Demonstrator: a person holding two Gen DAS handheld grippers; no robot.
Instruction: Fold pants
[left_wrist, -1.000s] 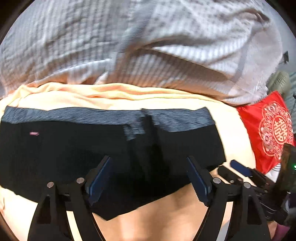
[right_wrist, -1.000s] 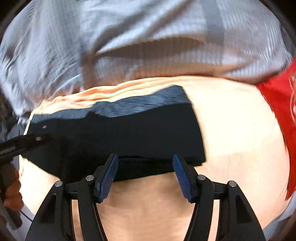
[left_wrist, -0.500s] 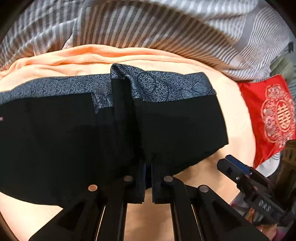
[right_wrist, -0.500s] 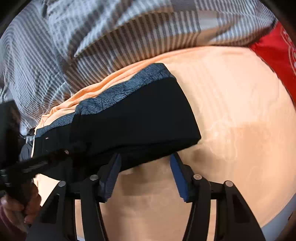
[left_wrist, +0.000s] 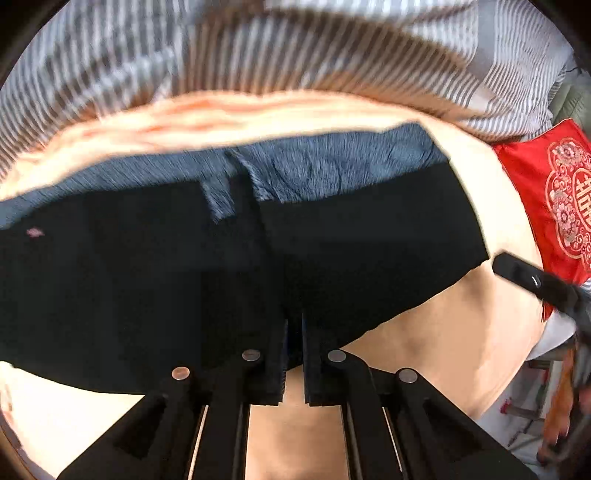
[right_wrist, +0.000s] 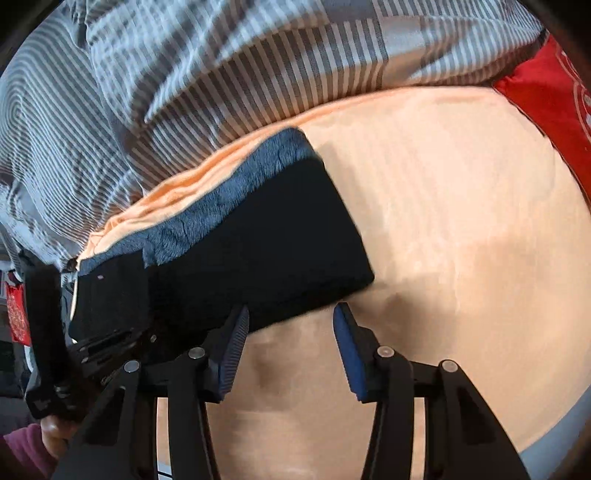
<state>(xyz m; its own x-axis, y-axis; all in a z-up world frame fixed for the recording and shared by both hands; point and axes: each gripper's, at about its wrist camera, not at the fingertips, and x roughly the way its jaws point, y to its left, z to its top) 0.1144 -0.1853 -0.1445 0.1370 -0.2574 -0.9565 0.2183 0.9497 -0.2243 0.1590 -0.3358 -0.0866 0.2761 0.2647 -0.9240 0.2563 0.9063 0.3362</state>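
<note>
Pants (left_wrist: 184, 280): black, grey-blue patterned waistband (left_wrist: 325, 166), lying flat on the peach sheet (right_wrist: 461, 221), below the striped duvet (left_wrist: 258, 48). Left gripper (left_wrist: 293, 332): fingers pressed together, pinching the near hem of the pants. Right gripper (right_wrist: 290, 343): fingers spread, empty, at the pants' near right corner, over the sheet. Red cushion (left_wrist: 554, 192): right of the pants.

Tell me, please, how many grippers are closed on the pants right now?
1. The left gripper is shut on the near hem of the black pants. The right gripper hangs open beside their right end, gripping nothing.
</note>
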